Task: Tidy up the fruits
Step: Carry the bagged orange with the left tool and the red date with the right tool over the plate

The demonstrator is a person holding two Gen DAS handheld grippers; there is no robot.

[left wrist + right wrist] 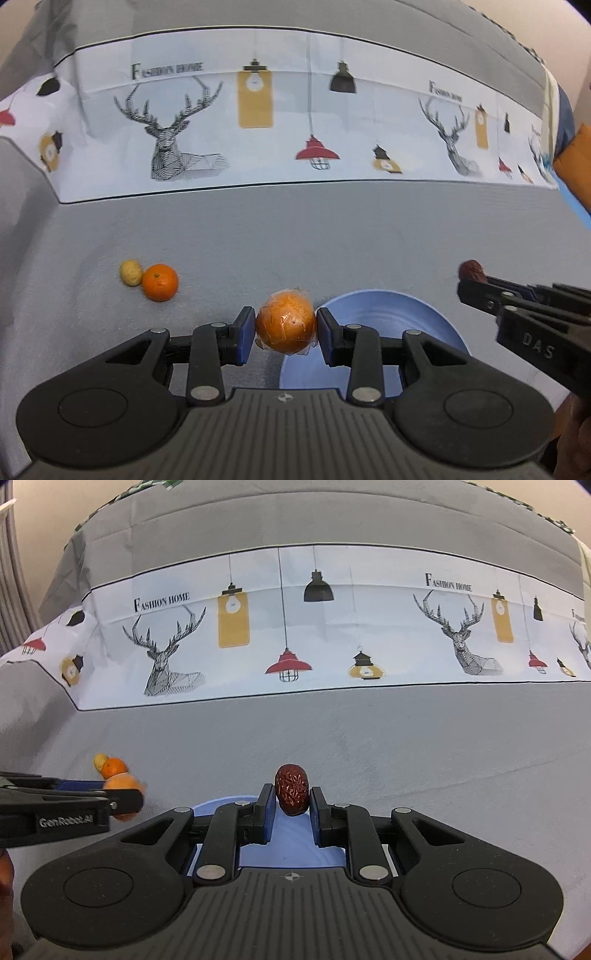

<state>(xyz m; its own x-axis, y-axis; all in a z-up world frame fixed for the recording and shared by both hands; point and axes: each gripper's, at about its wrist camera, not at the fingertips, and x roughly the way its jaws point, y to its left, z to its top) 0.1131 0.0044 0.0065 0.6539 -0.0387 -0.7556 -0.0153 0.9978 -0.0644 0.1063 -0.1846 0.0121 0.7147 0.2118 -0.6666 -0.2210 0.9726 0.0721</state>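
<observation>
My left gripper [286,326] is shut on a plastic-wrapped orange [286,325] and holds it above the left rim of a blue plate [388,321]. My right gripper [291,801] is shut on a wrinkled red date [291,788] above the plate [291,845]. In the left wrist view the right gripper [471,280] enters from the right with the date [471,269] at its tip. A loose orange [160,282] and a small yellow fruit [130,272] lie together on the grey cloth to the left. The right wrist view shows them [112,766] behind the left gripper [123,797].
The surface is a grey cloth [332,240] with a white band printed with deer and lamps [277,122] across the back. An orange and blue object [574,162] sits at the far right edge.
</observation>
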